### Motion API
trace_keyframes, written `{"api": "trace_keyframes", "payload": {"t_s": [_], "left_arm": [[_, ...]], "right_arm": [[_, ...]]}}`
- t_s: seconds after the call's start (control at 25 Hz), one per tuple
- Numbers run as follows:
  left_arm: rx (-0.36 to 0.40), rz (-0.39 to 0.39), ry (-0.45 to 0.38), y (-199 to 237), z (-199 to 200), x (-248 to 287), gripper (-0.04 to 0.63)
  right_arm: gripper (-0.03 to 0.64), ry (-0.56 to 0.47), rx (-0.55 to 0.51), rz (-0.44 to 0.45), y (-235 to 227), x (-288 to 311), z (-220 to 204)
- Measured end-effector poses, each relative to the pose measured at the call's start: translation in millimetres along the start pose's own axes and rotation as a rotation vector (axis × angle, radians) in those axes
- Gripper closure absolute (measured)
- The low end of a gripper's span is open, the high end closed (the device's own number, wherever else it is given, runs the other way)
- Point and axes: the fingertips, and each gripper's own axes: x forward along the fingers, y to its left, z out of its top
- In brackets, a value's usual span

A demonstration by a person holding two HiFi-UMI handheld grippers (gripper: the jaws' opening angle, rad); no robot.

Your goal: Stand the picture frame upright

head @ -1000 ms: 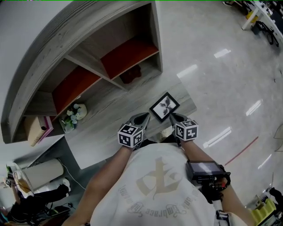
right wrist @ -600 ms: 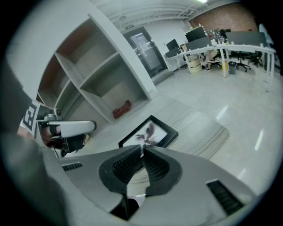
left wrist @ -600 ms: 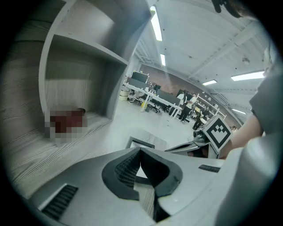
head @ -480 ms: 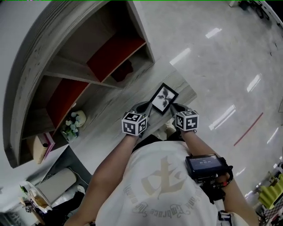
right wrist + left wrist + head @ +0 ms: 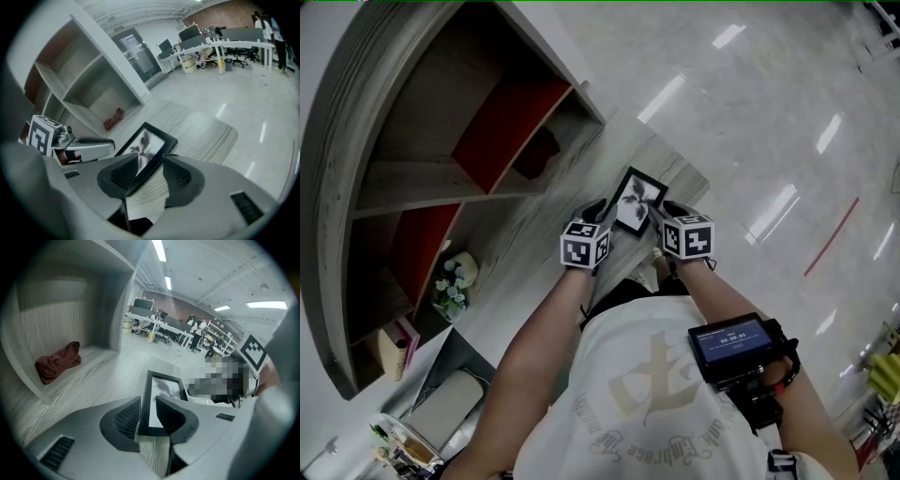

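The black picture frame (image 5: 635, 199) with a flower print rests on the pale wooden table (image 5: 534, 234), face turned up towards the head view. Whether it lies flat or leans back I cannot tell. My left gripper (image 5: 602, 214) straddles its left edge, and my right gripper (image 5: 659, 212) straddles its right edge. In the left gripper view the frame (image 5: 161, 399) sits between the jaws of the left gripper (image 5: 147, 416) with a slim gap. In the right gripper view the frame (image 5: 147, 143) stands loosely inside the wide jaws of the right gripper (image 5: 150, 176). Both pairs of jaws have just been opening.
A wooden shelf unit (image 5: 422, 178) with red-backed compartments rises behind the table. A dark red cloth (image 5: 56, 363) lies in the nearest compartment. A small flower pot (image 5: 455, 281) stands at the table's left. The table's far edge (image 5: 698, 183) lies close beyond the frame, with glossy floor (image 5: 769, 112) past it.
The frame and both grippers have shifted together towards the shelf side of the table. The head view has swung, so the shelf now fills more of the left.
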Motion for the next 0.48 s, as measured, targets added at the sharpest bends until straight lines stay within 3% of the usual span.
{"api": "trace_keyframes", "payload": {"t_s": [0.16,0.48], "left_arm": [[-0.003,-0.006,0.01,6,0,15,0.436],[-0.006,-0.031,0.038,9,4,40,0.436]], "right_arm": [[0.448,0.013,0.015,-0.017,2,9,-1],[0.448,0.048,-0.019,-0.087,-10,23,1]]}}
